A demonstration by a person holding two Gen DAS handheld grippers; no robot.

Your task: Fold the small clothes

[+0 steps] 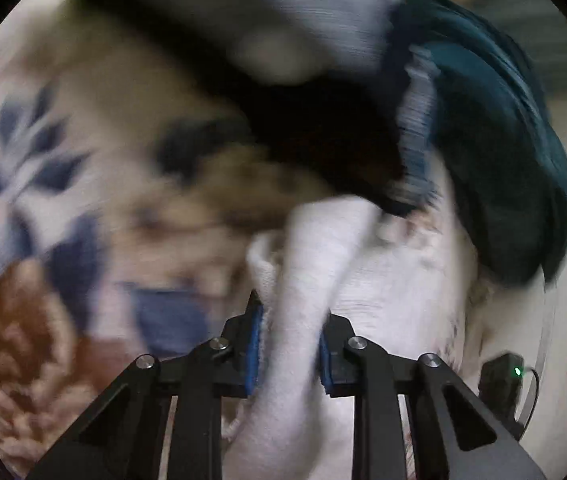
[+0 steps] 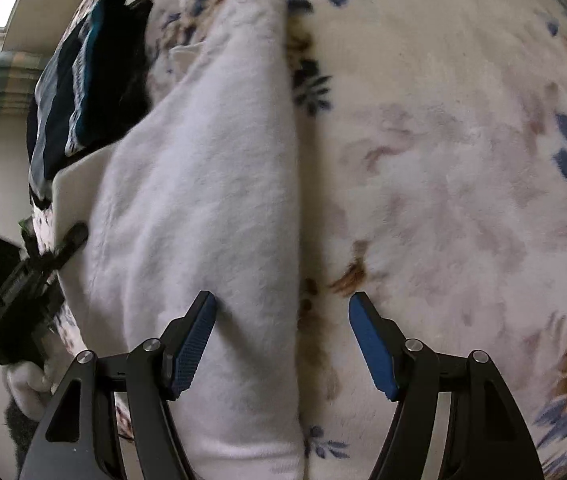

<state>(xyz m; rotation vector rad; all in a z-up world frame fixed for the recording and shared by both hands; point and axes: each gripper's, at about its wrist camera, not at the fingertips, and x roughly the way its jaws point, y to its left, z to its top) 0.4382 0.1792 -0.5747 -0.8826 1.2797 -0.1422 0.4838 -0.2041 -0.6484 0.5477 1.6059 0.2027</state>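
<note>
A white fleecy garment [image 2: 203, 184] lies in a long folded strip on a floral blanket [image 2: 443, 160]. My left gripper [image 1: 289, 344] is shut on one end of this white garment [image 1: 315, 264]; its view is blurred. My right gripper [image 2: 283, 340] is open, its jaws wide apart, straddling the garment's right edge, with the left blue pad [image 2: 193, 344] resting on the cloth. The left gripper also shows at the left edge of the right wrist view [image 2: 23, 280].
A pile of dark clothes, teal, black and striped [image 2: 83, 80], lies beyond the white garment, also in the left wrist view [image 1: 483, 140]. The blanket has blue and brown flowers [image 1: 23, 340]. A small black device with a green light [image 1: 501, 380] sits at the right.
</note>
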